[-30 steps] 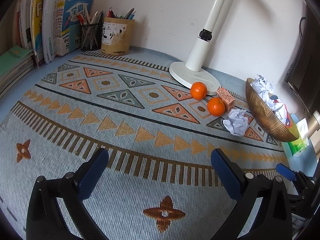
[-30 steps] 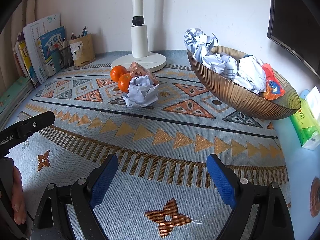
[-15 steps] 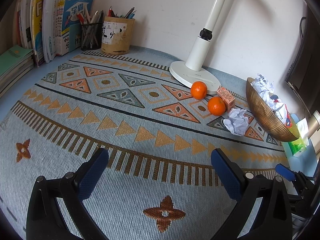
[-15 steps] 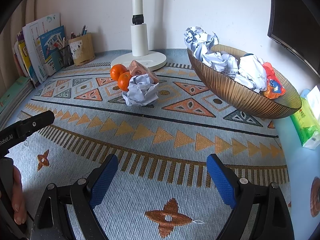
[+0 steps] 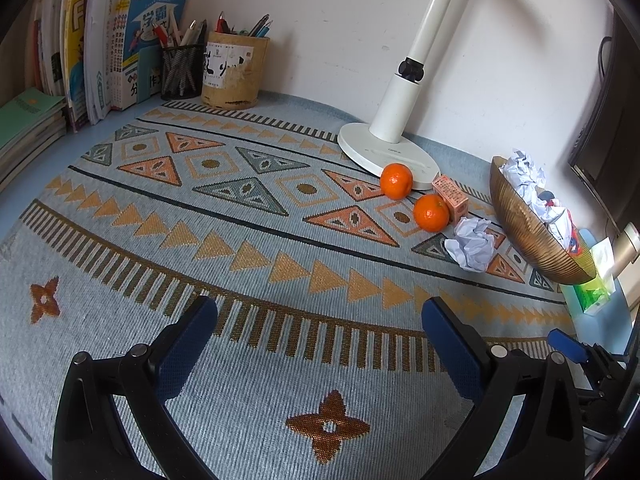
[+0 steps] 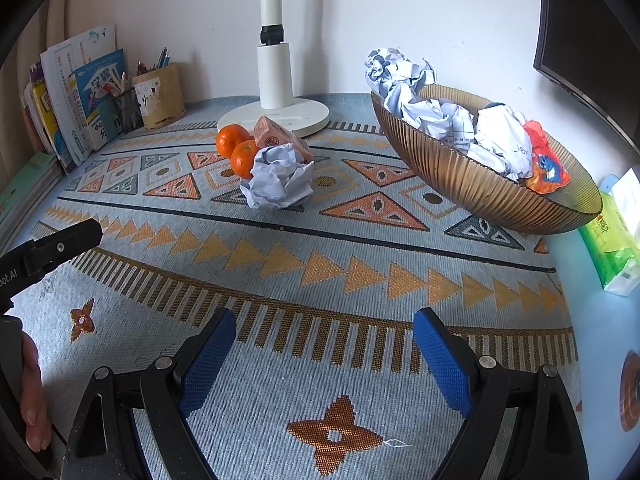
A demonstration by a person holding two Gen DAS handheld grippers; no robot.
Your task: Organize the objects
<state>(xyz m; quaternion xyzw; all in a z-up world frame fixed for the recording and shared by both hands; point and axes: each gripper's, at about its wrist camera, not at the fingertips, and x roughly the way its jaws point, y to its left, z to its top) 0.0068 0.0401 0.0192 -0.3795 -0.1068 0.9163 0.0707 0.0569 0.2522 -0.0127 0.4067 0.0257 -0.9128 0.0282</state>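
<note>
Two oranges (image 5: pixel 396 181) (image 5: pixel 431 213) lie on the patterned mat beside a small orange box (image 5: pixel 450 197) and a crumpled paper ball (image 5: pixel 471 243). In the right wrist view the paper ball (image 6: pixel 278 178) hides part of the oranges (image 6: pixel 244 158) and the box (image 6: pixel 280 138). A ribbed gold bowl (image 6: pixel 460 178) holds several crumpled papers and an orange wrapper. My left gripper (image 5: pixel 320 320) is open over bare mat, well short of the pile. My right gripper (image 6: pixel 324 326) is open too, with nothing between its blue pads.
A white lamp base (image 5: pixel 386 150) stands behind the oranges. Pen holders (image 5: pixel 234 70) and upright books (image 5: pixel 100 48) line the back left wall. A green tissue pack (image 6: pixel 614 240) lies right of the bowl, a dark monitor (image 6: pixel 592 32) above it. A hand (image 6: pixel 32 396) holds the left gripper's handle.
</note>
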